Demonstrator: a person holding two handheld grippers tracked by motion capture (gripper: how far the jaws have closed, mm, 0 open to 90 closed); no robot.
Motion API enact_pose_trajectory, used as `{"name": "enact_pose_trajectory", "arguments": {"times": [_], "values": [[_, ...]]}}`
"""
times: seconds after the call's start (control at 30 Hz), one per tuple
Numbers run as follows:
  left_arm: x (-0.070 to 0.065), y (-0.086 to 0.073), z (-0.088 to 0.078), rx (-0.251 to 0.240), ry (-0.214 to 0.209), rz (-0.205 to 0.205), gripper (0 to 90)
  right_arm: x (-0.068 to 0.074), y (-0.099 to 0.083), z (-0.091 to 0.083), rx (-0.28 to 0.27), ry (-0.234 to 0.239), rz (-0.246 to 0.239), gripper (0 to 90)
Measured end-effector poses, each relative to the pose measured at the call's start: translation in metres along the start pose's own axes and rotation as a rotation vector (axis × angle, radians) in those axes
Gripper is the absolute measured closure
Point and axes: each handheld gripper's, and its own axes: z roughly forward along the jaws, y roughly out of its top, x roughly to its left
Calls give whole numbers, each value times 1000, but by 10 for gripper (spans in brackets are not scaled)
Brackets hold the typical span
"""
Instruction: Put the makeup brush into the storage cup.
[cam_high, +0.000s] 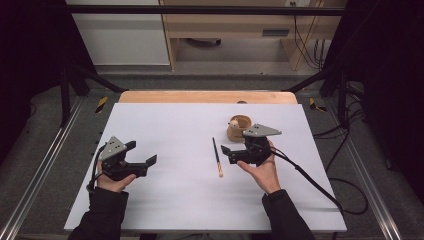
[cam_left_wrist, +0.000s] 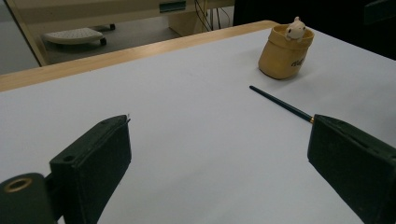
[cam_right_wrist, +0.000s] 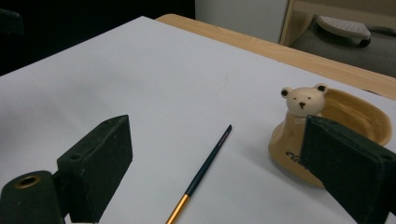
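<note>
Right hand-held gripper (cam_high: 226, 154) spread wide above white table (cam_high: 170, 200), pencil (cam_high: 217, 157) alongside, grey floor beyond

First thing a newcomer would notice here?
Probably the tan bear-faced cup standing far right on the white table, the one warm shape there. Next, the dark pencil lying alone mid-table, just left of the open right gripper. The left gripper hangs open too, apart at the table's left.

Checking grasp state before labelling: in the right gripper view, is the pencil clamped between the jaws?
No. The pencil lies flat on the white table, between the wide-open jaws of the right gripper, touching neither pad.
</note>
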Motion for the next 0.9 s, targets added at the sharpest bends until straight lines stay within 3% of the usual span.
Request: {"name": "enact_pose_trajectory", "arguments": {"times": [0.47,0.9], "values": [[1,-1,-1,3,1,6,56,11,-9,34,89,21,-16,160],[1,-1,-1,2,0,9,56,11,-27,65,188,0,-7,233]]}}
